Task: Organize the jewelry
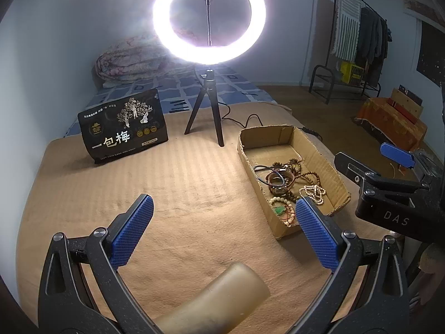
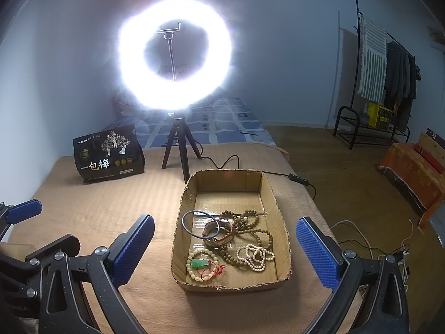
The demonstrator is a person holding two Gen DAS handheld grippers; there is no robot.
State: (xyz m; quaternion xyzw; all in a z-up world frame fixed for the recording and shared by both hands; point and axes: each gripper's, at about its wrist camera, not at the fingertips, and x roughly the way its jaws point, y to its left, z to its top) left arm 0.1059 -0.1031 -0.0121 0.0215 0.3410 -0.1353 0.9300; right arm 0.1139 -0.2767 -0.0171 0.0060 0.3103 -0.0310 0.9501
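Note:
A shallow cardboard box (image 2: 183, 194) sits on the tan blanket; it also shows in the left wrist view (image 1: 319, 150). It holds several pieces of jewelry: a dark bangle (image 2: 198, 222), a watch (image 2: 219, 235), brown bead strands (image 2: 250, 222), a white bead necklace (image 2: 254, 256), and a pale bead bracelet with a green pendant (image 2: 198, 263). My right gripper (image 2: 225, 243) is open and empty, fingers spread on either side of the box, above its near end. My left gripper (image 1: 224, 231) is open and empty over the blanket, left of the box.
A lit ring light on a small tripod (image 2: 180, 150) stands behind the box, its cable (image 2: 228, 161) trailing right. A black snack bag (image 2: 108, 153) stands at the back left. A tan cylinder (image 1: 222, 300) lies under the left gripper. The bed's right edge drops to wooden floor (image 2: 347, 189).

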